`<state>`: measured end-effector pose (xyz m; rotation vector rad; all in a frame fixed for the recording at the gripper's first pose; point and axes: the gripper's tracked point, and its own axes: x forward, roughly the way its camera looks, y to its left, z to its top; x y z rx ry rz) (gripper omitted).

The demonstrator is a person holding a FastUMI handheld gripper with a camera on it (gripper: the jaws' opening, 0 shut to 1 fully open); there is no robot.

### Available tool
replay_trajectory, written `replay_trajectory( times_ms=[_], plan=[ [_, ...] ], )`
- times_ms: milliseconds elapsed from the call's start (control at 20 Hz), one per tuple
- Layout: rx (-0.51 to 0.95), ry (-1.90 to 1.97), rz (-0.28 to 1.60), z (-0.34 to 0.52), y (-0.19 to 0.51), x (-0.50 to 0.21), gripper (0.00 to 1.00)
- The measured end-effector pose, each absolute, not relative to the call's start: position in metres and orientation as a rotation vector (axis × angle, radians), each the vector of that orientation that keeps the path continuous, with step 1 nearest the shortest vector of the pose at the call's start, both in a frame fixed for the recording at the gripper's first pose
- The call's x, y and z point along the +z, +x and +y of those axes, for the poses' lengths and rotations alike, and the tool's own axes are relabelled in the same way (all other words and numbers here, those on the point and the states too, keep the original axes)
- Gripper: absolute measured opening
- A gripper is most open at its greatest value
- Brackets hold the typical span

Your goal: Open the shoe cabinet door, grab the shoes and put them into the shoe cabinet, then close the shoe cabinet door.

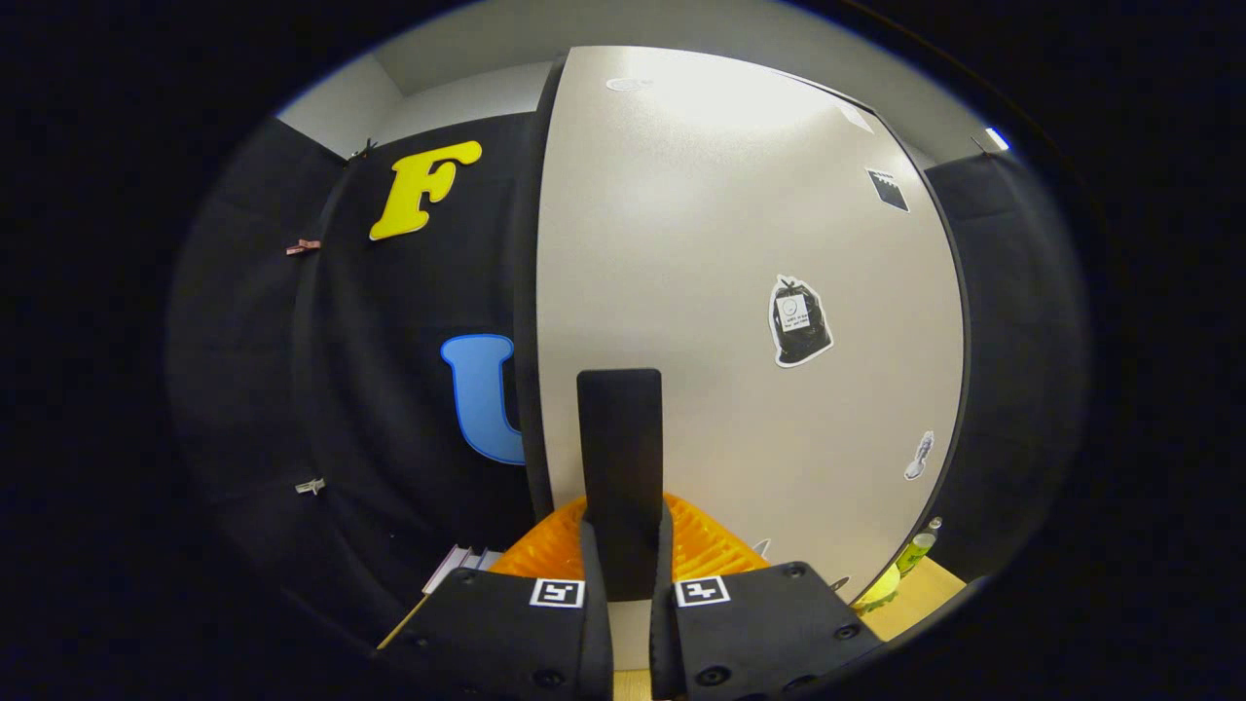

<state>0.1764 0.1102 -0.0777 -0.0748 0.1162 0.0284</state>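
The gripper (pixel 620 545) has its two fingers pinched on either side of a dark upright door handle (pixel 620 458), a single flat bar whose long axis runs vertically, rising from between the fingers. Just behind the fingers a ribbed orange object (pixel 711 545) shows on both sides, and the handle sits on the one shoe cabinet door (pixel 720 273), a pale panel with a dark edge that blocks everything straight ahead. Three stickers dot the door: a black bag-shaped sticker (pixel 800 321), a small dark sticker (pixel 887 189) higher up, and a pale sticker (pixel 919 456) lower down, while a yellow-green bottle (pixel 915 551) stands on a wooden surface (pixel 925 592) past the door's right edge.
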Motion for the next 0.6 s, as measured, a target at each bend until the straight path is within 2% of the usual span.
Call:
replay_trajectory(
  times_ms=[600],
  plan=[
    [0.037,-0.054,0.141,0.092,0.116,-0.064,0.19]
  ],
)
